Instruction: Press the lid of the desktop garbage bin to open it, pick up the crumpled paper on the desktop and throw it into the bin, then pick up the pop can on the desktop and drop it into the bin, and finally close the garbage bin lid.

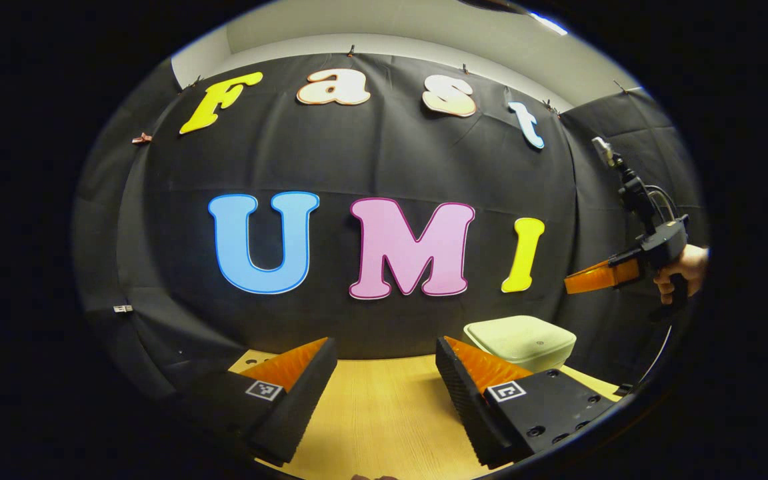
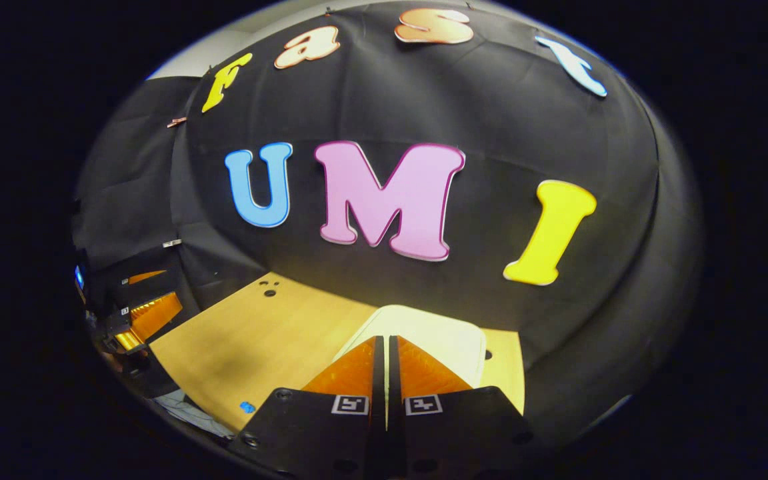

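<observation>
Black cloth wall (image 1: 384,173) closed the booth at the rear and wrapped round both sides; a pale ceiling strip (image 1: 391,30) showed above it in the left gripper view. Landmark for all positions below: the garbage bin.

Wooden desktop (image 1: 384,413), light grain, ran up to the foot of the cloth wall. In the right gripper view the desktop (image 2: 257,340) extended well to the left of the bin, with two small dark holes (image 2: 267,288) near its rear edge and a small blue mark (image 2: 247,407) near its front edge.

Garbage bin (image 1: 521,341): pale, rounded-square, lid down and flat, standing on the desktop close to the cloth wall. In the right gripper view the bin lid (image 2: 437,337) lay directly ahead of the fingers.

Right gripper (image 2: 385,363): jaws closed together, nothing between them, tips over the near part of the bin lid; contact w/ lid could not be told. In the left gripper view the same gripper (image 1: 577,283) hung above and to the right of the bin, held by a hand (image 1: 687,270).

Left gripper (image 1: 386,363): jaws wide apart, holding nothing, above the desktop to the left of the bin. In the right gripper view it (image 2: 147,313) sat far left of the bin, at the desktop edge.
</observation>
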A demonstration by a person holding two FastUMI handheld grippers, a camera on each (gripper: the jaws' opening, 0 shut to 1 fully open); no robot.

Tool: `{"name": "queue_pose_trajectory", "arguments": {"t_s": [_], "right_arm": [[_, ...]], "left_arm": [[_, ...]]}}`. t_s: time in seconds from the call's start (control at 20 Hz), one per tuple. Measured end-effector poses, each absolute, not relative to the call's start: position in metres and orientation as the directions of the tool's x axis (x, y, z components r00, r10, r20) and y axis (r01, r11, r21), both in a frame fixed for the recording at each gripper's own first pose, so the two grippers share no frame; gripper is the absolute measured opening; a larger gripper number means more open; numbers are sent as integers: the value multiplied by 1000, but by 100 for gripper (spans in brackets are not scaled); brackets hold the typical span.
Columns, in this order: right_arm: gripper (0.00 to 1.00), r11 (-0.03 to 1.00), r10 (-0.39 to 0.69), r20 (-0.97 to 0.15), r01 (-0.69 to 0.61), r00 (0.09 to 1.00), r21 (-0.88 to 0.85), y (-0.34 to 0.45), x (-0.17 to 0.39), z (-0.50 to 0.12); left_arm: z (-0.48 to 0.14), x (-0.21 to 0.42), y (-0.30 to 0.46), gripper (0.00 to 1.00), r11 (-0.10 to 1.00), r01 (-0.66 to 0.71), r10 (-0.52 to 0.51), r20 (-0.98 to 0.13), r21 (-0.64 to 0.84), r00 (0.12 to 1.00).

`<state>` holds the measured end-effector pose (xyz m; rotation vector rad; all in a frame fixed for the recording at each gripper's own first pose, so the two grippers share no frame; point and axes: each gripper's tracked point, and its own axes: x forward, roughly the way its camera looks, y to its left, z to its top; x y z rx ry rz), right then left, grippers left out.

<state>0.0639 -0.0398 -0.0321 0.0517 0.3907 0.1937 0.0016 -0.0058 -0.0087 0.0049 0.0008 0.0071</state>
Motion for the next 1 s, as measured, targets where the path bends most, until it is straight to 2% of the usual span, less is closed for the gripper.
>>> {"name": "queue_pose_trajectory", "arguments": {"t_s": [0.4,0.7,1.0], "right_arm": [[5,951,307,-573,-223,760,214,-45,71,-74],[5,943,333,-695,-222,637,249,-53,80,-104],[5,934,355,-764,-235,539,269,-53,93,-123]], "left_arm": [[-14,-4,-2,95,1000,-13,13,-6,-6,1000],[-17,-8,-1,96,1000,-14,14,-5,-9,1000],[-18,-10,-6,96,1000,-4,4,-6,-3,1000]]}}
